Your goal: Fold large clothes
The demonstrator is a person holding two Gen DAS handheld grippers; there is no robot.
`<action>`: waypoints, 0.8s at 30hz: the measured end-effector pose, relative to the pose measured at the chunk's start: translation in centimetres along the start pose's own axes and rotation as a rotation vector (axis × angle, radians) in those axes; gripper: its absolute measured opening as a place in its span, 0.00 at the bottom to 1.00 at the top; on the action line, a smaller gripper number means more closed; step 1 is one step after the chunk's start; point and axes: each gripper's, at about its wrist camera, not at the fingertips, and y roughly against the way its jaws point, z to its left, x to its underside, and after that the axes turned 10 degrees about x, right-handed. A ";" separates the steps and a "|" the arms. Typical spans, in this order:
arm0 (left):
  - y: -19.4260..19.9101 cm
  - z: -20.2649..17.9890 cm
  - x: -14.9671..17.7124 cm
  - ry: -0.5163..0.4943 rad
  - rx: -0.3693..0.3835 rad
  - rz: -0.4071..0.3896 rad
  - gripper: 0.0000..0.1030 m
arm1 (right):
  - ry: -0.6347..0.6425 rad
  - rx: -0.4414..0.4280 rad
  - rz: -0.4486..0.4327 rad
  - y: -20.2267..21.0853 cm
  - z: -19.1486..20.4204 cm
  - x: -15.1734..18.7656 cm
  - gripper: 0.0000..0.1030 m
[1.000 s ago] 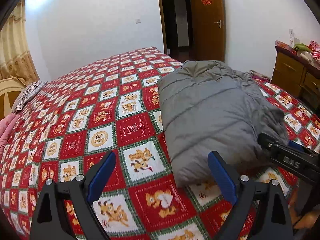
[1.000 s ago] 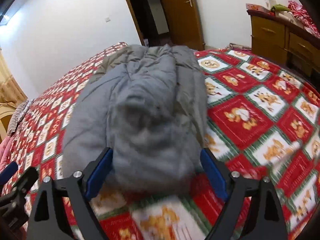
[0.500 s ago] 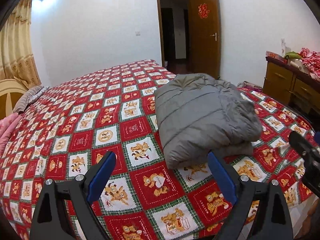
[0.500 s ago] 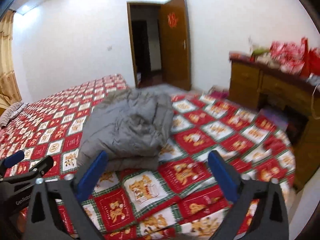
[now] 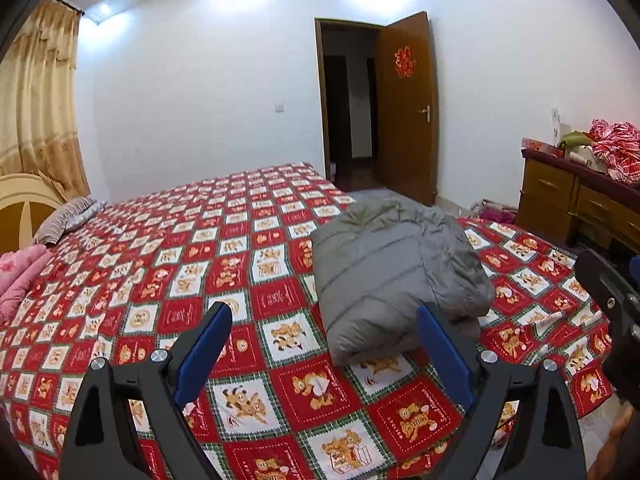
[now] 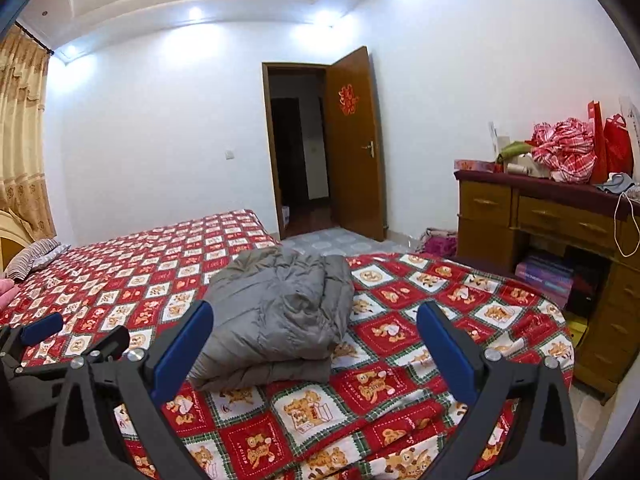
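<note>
the grey padded jacket (image 5: 396, 276) lies folded into a thick bundle on the bed (image 5: 168, 264), near the foot-end corner, resting on the red, white and green bear-print cover (image 6: 404, 364). its layers are stacked, with the doubled edge facing the cameras. the left gripper (image 5: 324, 344) is held above the bed short of the jacket, jaws spread wide, with nothing between the blue pads (image 5: 204, 348); it touches neither cloth nor cover. the right gripper (image 6: 316, 344) is likewise held clear of the bundle, jaws at full spread and empty. in the right wrist view the left gripper shows at the lower left edge; in the left wrist view part of the right gripper shows at the right edge. a striped pillow (image 5: 68, 216) and pink bedding (image 5: 20, 276) lie at the head end. a wooden dresser (image 6: 560, 232) stands to the right of the bed, bearing red checked cloth (image 6: 564, 152) and red bags (image 6: 612, 148). the brown door (image 6: 354, 144) stands open. a gold curtain (image 5: 36, 108) hangs at left.
</note>
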 end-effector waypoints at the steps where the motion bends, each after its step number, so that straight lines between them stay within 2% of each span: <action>1: 0.1 0.0 -0.1 0.000 0.000 -0.004 0.91 | 0.001 -0.003 -0.005 0.1 0.1 0.0 1.00; 8: 0.6 0.3 -0.3 0.017 0.008 -0.024 0.91 | -0.013 0.000 -0.003 0.2 -0.1 -0.1 1.00; 24: 1.5 0.1 -0.5 0.005 -0.026 -0.069 0.91 | -0.022 -0.007 0.001 0.2 -0.4 -0.2 1.00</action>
